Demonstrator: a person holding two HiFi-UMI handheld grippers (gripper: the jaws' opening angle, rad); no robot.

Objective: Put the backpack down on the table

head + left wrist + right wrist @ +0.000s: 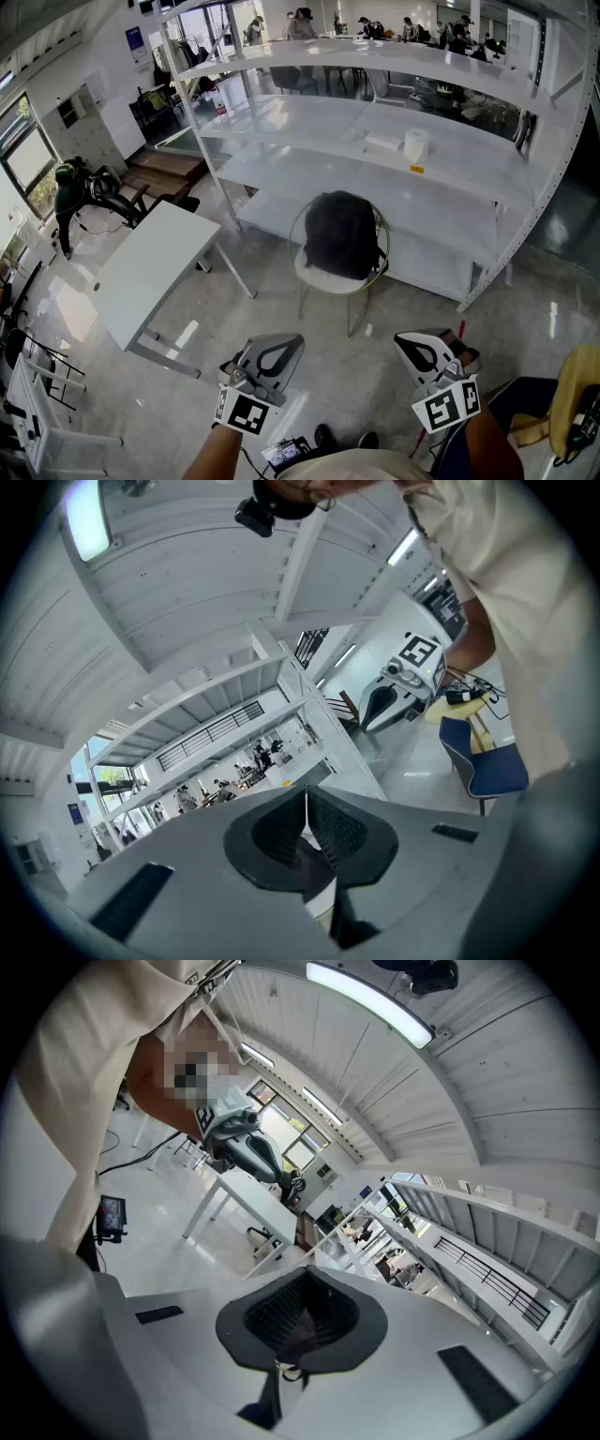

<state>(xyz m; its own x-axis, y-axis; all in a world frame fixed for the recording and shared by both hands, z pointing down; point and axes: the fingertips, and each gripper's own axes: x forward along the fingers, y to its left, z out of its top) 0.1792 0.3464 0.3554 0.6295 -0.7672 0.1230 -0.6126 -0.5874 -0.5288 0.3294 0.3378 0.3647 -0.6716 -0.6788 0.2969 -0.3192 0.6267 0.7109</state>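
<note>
head view: grippers [278, 352] [419, 352] forward, near level

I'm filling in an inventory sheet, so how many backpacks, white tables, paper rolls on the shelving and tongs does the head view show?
Black backpack: 1
White table: 1
Paper roll: 1
Tongs: 2, left tongs and right tongs
Total: 5
</note>
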